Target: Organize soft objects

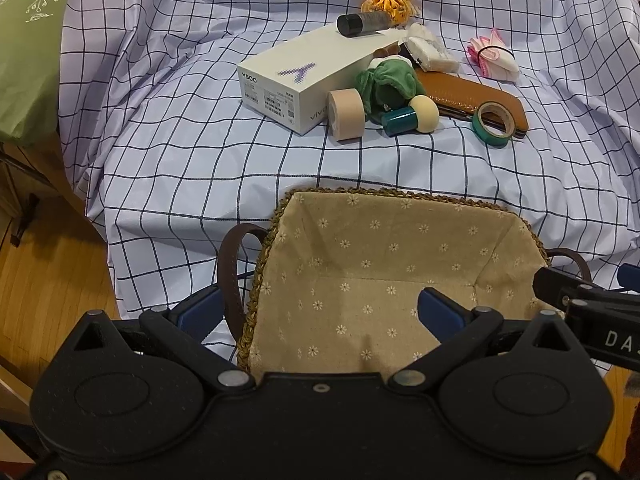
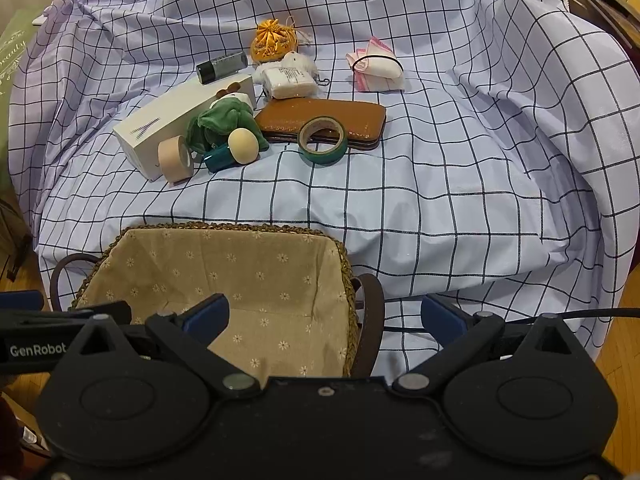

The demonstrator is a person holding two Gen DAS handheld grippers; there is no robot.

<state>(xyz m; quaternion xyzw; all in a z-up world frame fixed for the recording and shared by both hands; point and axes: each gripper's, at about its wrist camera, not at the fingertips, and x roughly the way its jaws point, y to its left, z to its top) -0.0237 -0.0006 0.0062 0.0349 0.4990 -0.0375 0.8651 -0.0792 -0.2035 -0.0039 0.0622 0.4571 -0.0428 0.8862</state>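
A woven basket [image 1: 276,216] with a beige flowered lining sits at the near edge of the checked cloth; it also shows in the right wrist view [image 2: 344,252]. Beyond it lie soft things: a green plush toy [image 1: 386,84] [image 2: 220,122], an orange fabric pouch [image 1: 386,0] [image 2: 274,40], a white fluffy item [image 1: 430,54] [image 2: 290,74] and a pink-white folded cloth with a black band [image 1: 494,60] [image 2: 376,66]. My left gripper [image 1: 320,314] is open above the basket's left side. My right gripper [image 2: 324,314] is open above its right side. Both are empty.
A white phone box [image 1: 296,76] [image 2: 168,120], a dark tube [image 1: 362,22], a beige tape roll [image 1: 346,114], a green tape roll [image 1: 494,122], a teal-and-cream bottle [image 1: 410,116] and a brown leather case [image 1: 468,94] lie among the soft things. Wooden floor [image 1: 48,272] lies left.
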